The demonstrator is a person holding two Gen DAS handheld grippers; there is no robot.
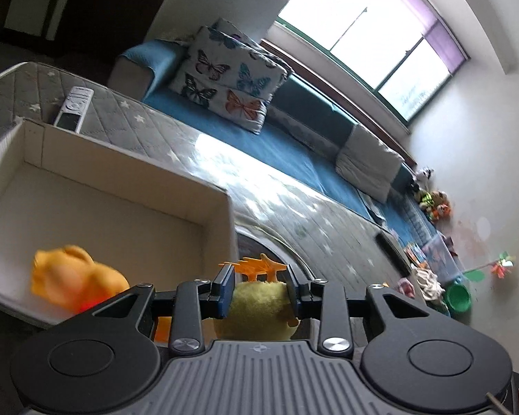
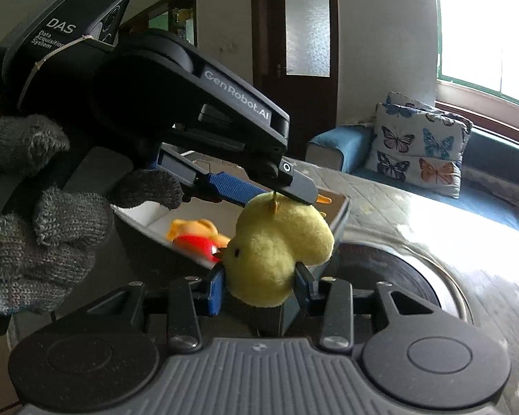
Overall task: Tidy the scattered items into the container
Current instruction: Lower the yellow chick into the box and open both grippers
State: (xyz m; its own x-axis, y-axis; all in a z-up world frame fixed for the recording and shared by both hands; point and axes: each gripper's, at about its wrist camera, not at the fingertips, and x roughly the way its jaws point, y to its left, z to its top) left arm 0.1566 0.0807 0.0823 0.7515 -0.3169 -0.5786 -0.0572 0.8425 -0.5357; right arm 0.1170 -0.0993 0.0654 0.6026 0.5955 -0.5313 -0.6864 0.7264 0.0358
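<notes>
A quilted grey mattress (image 1: 148, 128) with white stars is lying beside a sofa (image 1: 294, 145) covered in blue fabric, where two soft butterfly-print pillows (image 1: 228, 79) are leaning against the backrest. A white remote control (image 1: 74, 109) is resting flat on the mattress, just behind the container.

The container (image 1: 128, 159) is a shallow rectangular box of stiff white card with upright walls, sitting open-topped on the mattress. Inside it, a smooth, glossy orange rubber duck (image 1: 72, 283) with a red beak is lying near the closer wall; it is blurred in both views, so its exact pose is hard to tell.

The fluffy yellow plush chick (image 2: 276, 249), rounded and fuzzy with a small black eye, is hanging in the air at the container's near edge, held from both sides. The right gripper (image 2: 259, 285) is squeezing its lower body, the blue-padded jaws clamped against the plush. The left gripper (image 1: 257, 285), held by a hand in a grey knitted glove (image 2: 41, 231), is reaching in from above; its jaws are flanking the chick's upper end, where flat orange plastic feet (image 1: 259, 264) are sticking out, and appear to be pressing on the plush.
</notes>
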